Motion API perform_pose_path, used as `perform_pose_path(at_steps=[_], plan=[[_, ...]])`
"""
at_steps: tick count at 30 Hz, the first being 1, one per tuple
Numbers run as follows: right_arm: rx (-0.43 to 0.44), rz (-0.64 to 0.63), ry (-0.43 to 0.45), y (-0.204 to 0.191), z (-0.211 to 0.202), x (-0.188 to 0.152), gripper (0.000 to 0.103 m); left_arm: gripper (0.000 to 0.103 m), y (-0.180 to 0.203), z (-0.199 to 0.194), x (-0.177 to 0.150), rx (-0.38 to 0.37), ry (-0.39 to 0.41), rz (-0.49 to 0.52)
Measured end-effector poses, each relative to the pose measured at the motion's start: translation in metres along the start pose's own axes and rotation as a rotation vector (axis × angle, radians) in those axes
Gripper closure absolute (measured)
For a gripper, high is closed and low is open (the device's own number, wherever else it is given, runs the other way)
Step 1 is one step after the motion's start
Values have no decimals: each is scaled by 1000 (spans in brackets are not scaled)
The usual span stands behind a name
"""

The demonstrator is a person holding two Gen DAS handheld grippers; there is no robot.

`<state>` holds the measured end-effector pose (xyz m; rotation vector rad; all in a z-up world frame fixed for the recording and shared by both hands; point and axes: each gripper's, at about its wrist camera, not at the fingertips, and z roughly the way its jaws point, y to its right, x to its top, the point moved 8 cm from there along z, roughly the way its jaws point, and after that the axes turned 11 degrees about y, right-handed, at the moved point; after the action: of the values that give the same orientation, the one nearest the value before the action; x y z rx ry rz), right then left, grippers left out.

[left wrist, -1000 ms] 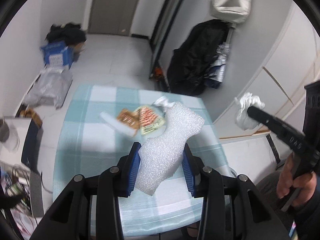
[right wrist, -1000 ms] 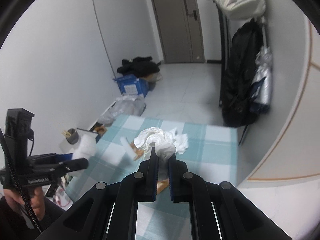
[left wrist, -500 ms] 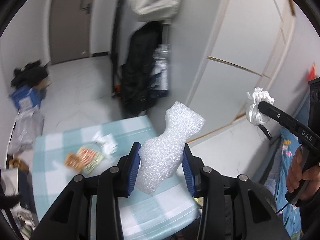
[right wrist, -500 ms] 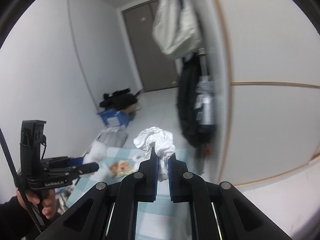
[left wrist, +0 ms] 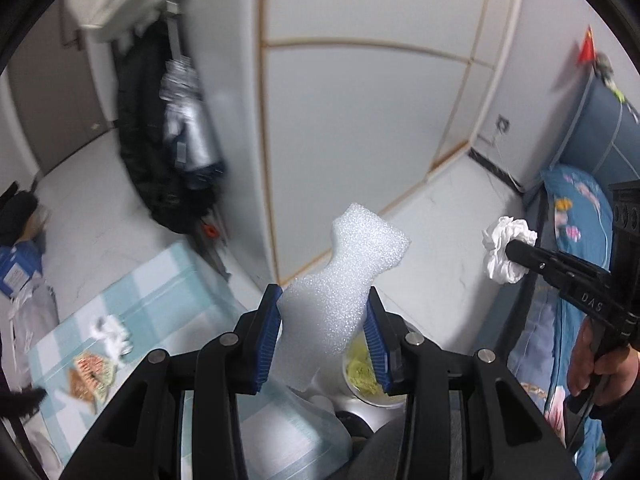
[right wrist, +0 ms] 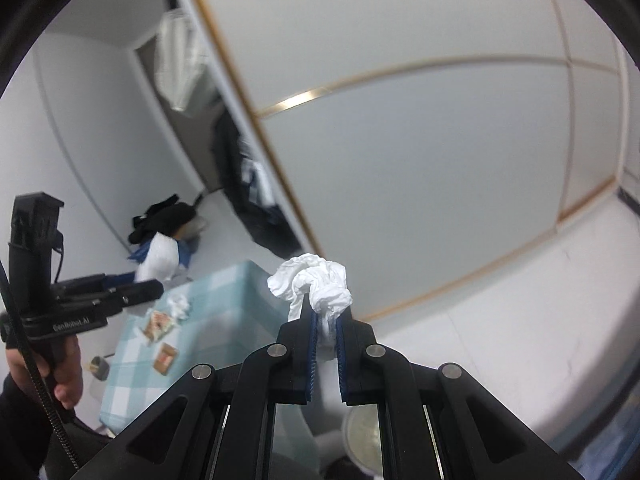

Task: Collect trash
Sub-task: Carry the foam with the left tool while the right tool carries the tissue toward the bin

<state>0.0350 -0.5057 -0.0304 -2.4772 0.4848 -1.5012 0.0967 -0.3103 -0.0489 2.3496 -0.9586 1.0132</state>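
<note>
My left gripper (left wrist: 323,314) is shut on a white foam piece (left wrist: 344,276) and holds it in the air above a round bin (left wrist: 362,372) with yellow-green scraps inside. My right gripper (right wrist: 325,322) is shut on a crumpled white tissue (right wrist: 314,286), also in the air; it shows at the right of the left wrist view (left wrist: 505,254). The bin's rim (right wrist: 362,436) shows below my right fingers. On the checked table (left wrist: 160,292) lie snack wrappers (left wrist: 90,368) and a small white tissue (left wrist: 110,334).
A white wardrobe with gold trim (left wrist: 360,120) stands ahead. Dark coats and a silver bag (left wrist: 176,148) hang at the left. A blue patterned bed (left wrist: 576,216) is at the right. A blue box (left wrist: 18,268) sits on the floor.
Both grippers have swung right, away from the table, carrying the foam piece and the tissue. The table has slid to the lower left and the bin has come into view below.
</note>
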Motion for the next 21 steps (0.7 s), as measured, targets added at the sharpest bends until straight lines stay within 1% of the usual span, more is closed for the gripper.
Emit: perform_pose_path(at_steps=[3, 6, 7, 9, 10, 12, 15, 16, 18, 21], plan=[[-34, 69, -21, 30, 5, -20, 95, 68, 17, 27, -3, -29, -58, 38], [-64, 118, -62, 54, 15, -41, 95, 68, 30, 55, -14, -65, -133, 62], [-77, 128, -74, 62, 17, -50, 95, 68, 34, 69, -21, -78, -171, 65], [-96, 161, -107, 79, 24, -70, 95, 68, 45, 83, -33, -103, -226, 66], [-102, 174, -119, 85, 28, -77, 95, 68, 50, 96, -43, -126, -270, 70], [-125, 204, -147, 101, 34, -94, 95, 68, 60, 110, -57, -136, -327, 83], [-153, 272, -205, 125, 46, -124, 95, 68, 73, 136, -83, -187, -439, 95], [-159, 287, -223, 130, 50, -132, 95, 68, 77, 143, -92, -213, -485, 88], [-166, 319, -268, 138, 59, -152, 95, 68, 84, 155, -106, -249, -536, 79], [-164, 362, -322, 142, 73, -177, 95, 68, 93, 170, -126, -260, -612, 117]])
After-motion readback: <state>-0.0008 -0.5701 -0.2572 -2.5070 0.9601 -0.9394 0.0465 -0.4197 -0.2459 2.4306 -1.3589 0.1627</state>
